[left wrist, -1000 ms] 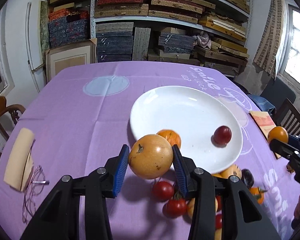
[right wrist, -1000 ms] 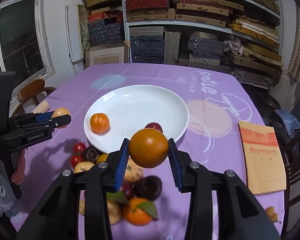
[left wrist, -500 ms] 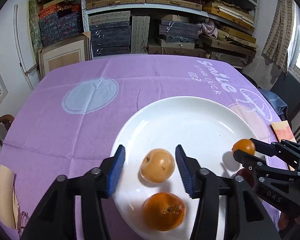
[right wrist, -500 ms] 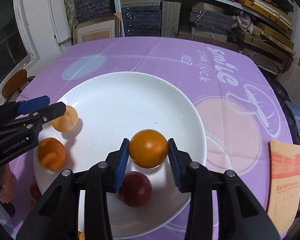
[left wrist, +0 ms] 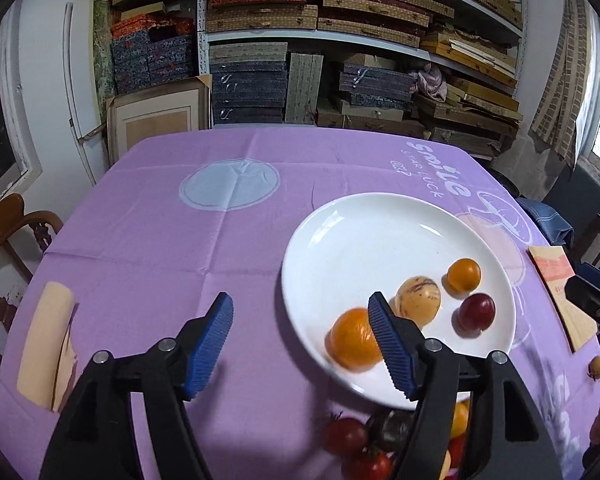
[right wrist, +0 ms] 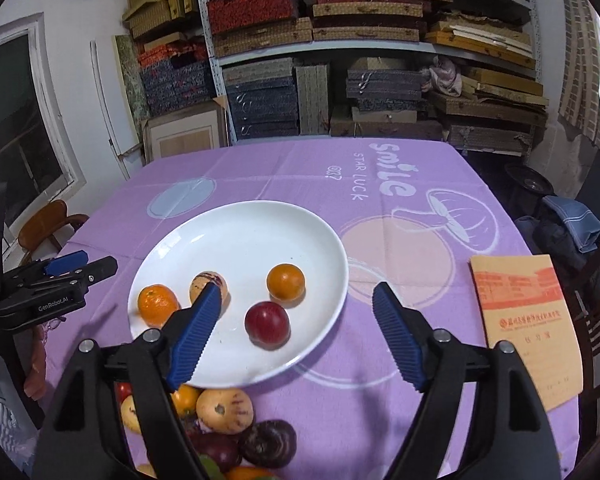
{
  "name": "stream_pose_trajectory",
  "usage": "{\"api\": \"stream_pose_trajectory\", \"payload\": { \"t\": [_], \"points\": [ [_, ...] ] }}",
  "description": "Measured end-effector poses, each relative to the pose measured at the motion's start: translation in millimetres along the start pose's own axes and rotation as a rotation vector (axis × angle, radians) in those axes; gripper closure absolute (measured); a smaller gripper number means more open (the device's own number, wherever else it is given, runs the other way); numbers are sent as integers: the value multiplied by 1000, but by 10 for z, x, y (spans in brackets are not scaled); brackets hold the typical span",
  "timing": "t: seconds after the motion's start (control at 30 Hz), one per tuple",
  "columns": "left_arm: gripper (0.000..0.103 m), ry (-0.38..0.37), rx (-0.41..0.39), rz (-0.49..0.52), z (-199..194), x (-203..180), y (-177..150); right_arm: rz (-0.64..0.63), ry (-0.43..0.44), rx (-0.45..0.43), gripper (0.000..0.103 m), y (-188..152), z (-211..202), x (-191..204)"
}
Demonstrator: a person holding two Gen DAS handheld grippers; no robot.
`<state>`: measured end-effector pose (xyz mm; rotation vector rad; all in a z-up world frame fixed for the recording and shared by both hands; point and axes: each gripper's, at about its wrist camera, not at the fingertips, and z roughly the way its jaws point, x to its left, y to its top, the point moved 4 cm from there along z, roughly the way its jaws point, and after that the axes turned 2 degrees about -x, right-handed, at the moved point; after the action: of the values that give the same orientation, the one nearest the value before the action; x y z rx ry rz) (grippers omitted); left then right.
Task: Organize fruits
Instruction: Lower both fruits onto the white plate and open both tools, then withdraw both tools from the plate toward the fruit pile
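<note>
A white plate [left wrist: 360, 232] [right wrist: 240, 228] on the purple cloth holds a mandarin [left wrist: 352, 340] [right wrist: 157, 304], a tan speckled fruit [left wrist: 418, 300] [right wrist: 209, 283], a small orange [left wrist: 464, 275] [right wrist: 285, 281] and a dark red plum [left wrist: 476, 313] [right wrist: 267, 323]. My left gripper [left wrist: 300, 344] is open and empty above the cloth left of the plate's near edge. My right gripper [right wrist: 296, 332] is open and empty above the plate's near right rim. A pile of loose fruit [right wrist: 224, 412] [left wrist: 364, 440] lies in front of the plate.
A tan booklet [right wrist: 528, 316] [left wrist: 556, 280] lies right of the plate. A rolled beige cloth [left wrist: 44, 340] lies at the table's left edge. Wooden chairs stand at both sides. Shelves of boxes fill the back wall.
Both grippers have let go of their fruit onto the plate, opened wide and pulled back. The tan fruit and the small orange now rest on the plate.
</note>
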<state>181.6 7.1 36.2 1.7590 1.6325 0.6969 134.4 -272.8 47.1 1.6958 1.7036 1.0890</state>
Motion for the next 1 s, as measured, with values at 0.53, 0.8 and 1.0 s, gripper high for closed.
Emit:
{"api": "stream_pose_trajectory", "payload": {
  "t": [0.53,0.8,1.0],
  "points": [
    [28,39,45,10,-260,-47,-1093,26,-128,-214,6,-997,-745,-64],
    [28,-11,27,24,-225,-140,-1077,58,-118,-179,6,-993,-661,-131],
    [27,-17,44,83,-173,-310,-1121,78,-104,-173,6,-966,-642,-153]
  ]
}}
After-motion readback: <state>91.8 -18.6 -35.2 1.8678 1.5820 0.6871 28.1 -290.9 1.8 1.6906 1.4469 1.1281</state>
